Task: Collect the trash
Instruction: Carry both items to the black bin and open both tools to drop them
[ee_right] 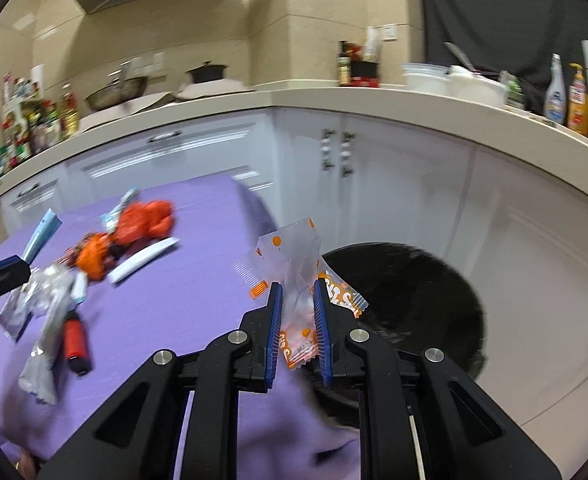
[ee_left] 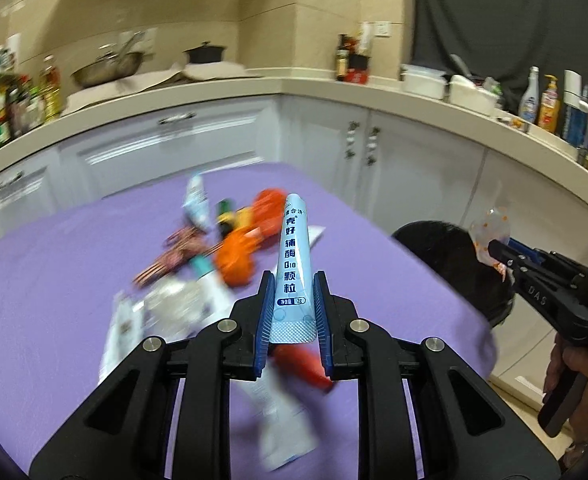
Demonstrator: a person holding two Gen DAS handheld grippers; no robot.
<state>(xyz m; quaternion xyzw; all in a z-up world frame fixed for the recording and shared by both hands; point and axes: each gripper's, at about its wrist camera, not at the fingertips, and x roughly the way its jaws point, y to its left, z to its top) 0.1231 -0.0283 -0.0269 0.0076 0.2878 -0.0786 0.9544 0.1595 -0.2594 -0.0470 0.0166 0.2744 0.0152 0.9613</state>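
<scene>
Kitchen: purple-clothed table strewn with wrappers, black bin at its edge
Left gripper: pinching blue sachet upright, lifted for binning
Right gripper: clamped on orange-dotted wrapper, beside the bin (likely dropping next)
Right view only: bin's open mouth

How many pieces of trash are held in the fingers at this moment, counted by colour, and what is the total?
light blue sachet, in the left gripper: 1
clear wrapper with orange dots, in the right gripper: 1
Total: 2
</scene>
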